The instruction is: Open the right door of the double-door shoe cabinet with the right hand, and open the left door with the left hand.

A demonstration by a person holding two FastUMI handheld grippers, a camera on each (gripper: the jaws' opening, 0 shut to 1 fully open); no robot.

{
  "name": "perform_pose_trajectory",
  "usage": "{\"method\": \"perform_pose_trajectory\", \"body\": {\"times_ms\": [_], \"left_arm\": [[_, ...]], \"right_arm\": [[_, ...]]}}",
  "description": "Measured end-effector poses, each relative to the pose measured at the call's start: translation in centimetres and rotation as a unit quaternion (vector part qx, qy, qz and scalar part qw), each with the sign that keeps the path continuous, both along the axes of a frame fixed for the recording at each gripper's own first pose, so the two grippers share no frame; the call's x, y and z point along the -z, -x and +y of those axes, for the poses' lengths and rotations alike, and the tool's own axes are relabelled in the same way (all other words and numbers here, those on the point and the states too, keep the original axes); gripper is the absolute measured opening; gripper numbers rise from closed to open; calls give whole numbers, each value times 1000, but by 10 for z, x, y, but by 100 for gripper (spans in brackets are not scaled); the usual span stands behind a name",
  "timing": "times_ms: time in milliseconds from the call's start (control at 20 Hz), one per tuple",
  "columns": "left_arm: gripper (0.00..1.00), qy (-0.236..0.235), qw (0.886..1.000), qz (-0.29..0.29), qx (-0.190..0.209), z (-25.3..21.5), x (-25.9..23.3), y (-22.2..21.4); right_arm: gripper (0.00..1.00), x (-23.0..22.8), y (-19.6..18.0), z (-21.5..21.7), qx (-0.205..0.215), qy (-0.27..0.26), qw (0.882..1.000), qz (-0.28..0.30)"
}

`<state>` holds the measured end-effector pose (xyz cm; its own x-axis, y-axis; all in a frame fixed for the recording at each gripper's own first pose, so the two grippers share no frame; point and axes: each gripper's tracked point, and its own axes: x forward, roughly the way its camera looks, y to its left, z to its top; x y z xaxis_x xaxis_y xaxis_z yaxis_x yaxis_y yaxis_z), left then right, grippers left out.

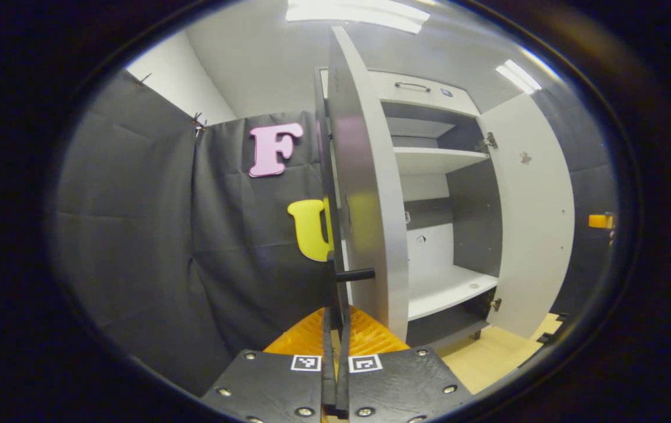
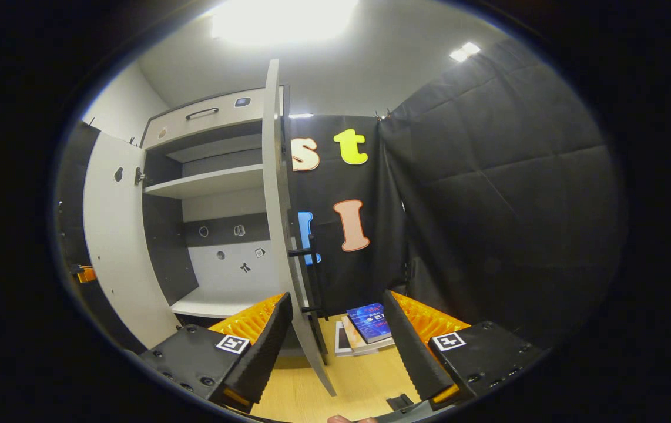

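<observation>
Cabinet first: in your left gripper view it stands ahead and to the right, pale grey outside with darker grey side walls inside, white shelves at two levels and a drawer front with a dark handle across the top. Both doors are swung out. Your left door comes straight at the camera nearly edge-on, a tall grey slab. The right door hangs wide open on the far side, its pale inner face turned to you, with hinges at the top and bottom of its inner edge.

In your right gripper view the right door stands edge-on just ahead, its black bar handle on the outer face, and the left door stands open beyond.

Your left gripper has its black fingers pressed together around the lower edge of the left door, just under a short black handle peg.

Your right gripper has its fingers wide apart, holding nothing; the right door's edge runs down between them, nearer the left finger.

Books lie on the light wood floor beyond that door.
</observation>
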<state>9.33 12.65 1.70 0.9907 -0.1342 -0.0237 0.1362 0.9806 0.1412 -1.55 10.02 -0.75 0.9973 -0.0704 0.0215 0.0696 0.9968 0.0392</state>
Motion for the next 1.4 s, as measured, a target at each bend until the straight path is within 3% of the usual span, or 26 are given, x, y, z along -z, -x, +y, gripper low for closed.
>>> {"method": "perform_pose_trajectory", "body": {"times_ms": [500, 850, 1150, 1400], "left_arm": [[2, 51, 995, -77, -22, -27, -53, 73], [96, 82, 991, -84, -59, -34, -27, 94], [96, 108, 990, -67, -54, -53, 6, 112], [96, 97, 993, -34, -59, -61, 49, 128]], "right_arm": [[97, -2, -7, 38, -71, 17, 997, -3], [97, 26, -10, 79, -103, -27, 994, 25], [97, 57, -3, 98, -106, -24, 992, 55], [97, 80, -3, 105, -88, -34, 994, 47]]}}
